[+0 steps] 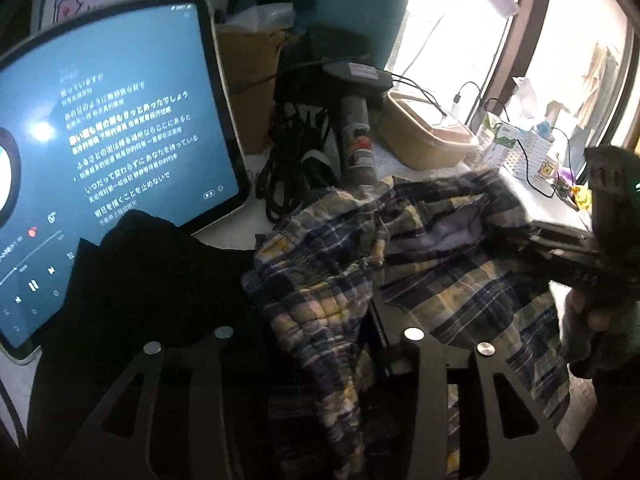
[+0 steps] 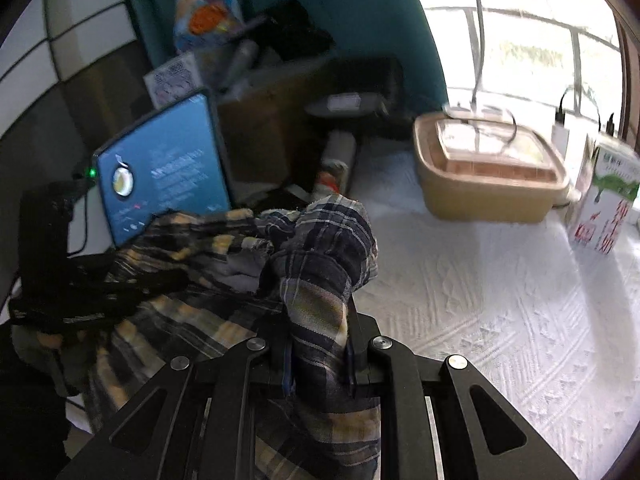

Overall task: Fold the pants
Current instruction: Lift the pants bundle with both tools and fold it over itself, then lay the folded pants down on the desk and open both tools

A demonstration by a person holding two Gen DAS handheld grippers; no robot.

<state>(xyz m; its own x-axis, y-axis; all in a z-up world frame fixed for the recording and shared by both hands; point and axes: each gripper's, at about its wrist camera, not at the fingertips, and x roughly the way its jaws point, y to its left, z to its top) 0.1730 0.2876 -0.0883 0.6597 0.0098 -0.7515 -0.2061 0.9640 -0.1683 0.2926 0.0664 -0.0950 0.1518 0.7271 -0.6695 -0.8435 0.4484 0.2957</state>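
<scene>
A lit tablet (image 1: 108,152), showing song lyrics on a blue screen, stands propped at the left of the counter (image 2: 500,300), which wears a white cloth with a raised, quilted pattern. Behind it crowd a cardboard box (image 1: 248,80), a grey cylindrical can (image 1: 356,136) lying on its side, tangled black cords (image 1: 288,168), a beige lidded container (image 2: 488,176) and a milk carton (image 2: 604,200). The plaid pants (image 1: 400,260), crumpled soft woven cloth in navy, yellow and grey, hang bunched between both tools just above the counter. The right gripper (image 2: 320,364) has its jaws clamped on a fold of the pants. The left gripper (image 1: 316,344) has its jaws parted, with the cloth draped between them.
</scene>
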